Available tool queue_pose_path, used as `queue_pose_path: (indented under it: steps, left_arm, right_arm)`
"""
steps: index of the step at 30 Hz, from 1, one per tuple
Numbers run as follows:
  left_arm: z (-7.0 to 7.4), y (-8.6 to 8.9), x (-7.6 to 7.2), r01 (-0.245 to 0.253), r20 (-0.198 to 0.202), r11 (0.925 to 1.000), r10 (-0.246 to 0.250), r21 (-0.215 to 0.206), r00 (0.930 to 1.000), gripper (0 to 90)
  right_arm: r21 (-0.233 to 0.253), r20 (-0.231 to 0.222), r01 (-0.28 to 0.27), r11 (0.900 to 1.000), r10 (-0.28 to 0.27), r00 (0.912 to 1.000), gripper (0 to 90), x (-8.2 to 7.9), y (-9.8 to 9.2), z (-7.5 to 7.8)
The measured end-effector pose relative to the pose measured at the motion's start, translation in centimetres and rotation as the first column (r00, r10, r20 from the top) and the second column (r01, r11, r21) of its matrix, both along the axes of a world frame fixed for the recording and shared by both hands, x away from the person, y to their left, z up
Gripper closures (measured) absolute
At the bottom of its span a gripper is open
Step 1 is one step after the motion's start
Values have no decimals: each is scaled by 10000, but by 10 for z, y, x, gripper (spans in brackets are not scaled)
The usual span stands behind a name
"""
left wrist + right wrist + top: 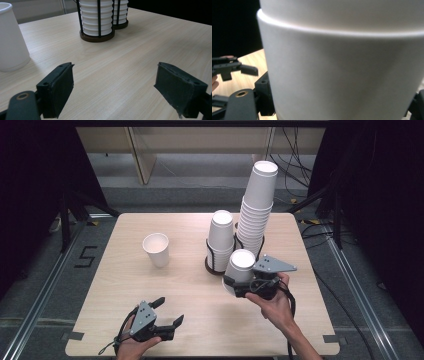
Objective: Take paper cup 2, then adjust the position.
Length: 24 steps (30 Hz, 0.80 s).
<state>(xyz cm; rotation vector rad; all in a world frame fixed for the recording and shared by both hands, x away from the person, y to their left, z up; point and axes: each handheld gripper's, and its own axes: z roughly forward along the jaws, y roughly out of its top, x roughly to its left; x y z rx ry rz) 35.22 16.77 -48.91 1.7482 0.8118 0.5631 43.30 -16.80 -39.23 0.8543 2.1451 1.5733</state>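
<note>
right gripper is clamping a white paper cup, upside down, just in front of the two stacks in wire holders. left gripper is idling with jaws wide apart on nothing, low over the table; a lone upright cup is sitting ahead and left of it. judgement: keep squeeze light so the wall isn't buckling, and keep the cup clear of the stacks while moving it.
</note>
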Motion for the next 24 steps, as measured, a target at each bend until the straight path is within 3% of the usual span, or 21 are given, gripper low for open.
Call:
queue_pose_path:
  steps: [3, 7, 9, 13, 15, 18, 24]
  left_arm:
    - [1, 1, -1, -34, -6, 10000, 34, 89, 10000, 146]
    - [1, 1, -1, -21, -19, 9999, 22, 102, 10000, 147]
    - [2, 1, -1, -26, -20, 9999, 26, 99, 10000, 147]
    - [2, 0, 0, -33, -12, 10000, 33, 72, 10000, 147]
    - [2, 1, 0, -43, -23, 10000, 43, 71, 10000, 146]
    - [2, 2, -1, -70, 16, 9999, 70, 74, 10000, 146]
    - [3, -2, 0, 73, 135, 9997, -69, -253, 9999, 146]
  right_arm:
    - [-97, -257, -109, 9999, 107, 9996, 193, -2, 5, -6]
    - [-269, -70, -285, 9992, 283, 9996, 193, -4, 10, -13]
    - [-103, -218, -546, 9985, 544, 9983, 193, -5, 14, -16]
    - [-267, -472, -631, 9976, 618, 9970, 193, -9, 20, -20]
    - [-330, -291, -697, 9970, 688, 9972, 193, -9, 22, -21]
    - [-241, -405, -809, 9964, 799, 9960, 192, -11, 26, -22]
    - [-188, -261, -1171, 9929, 1165, 9928, 192, -15, 36, -22]
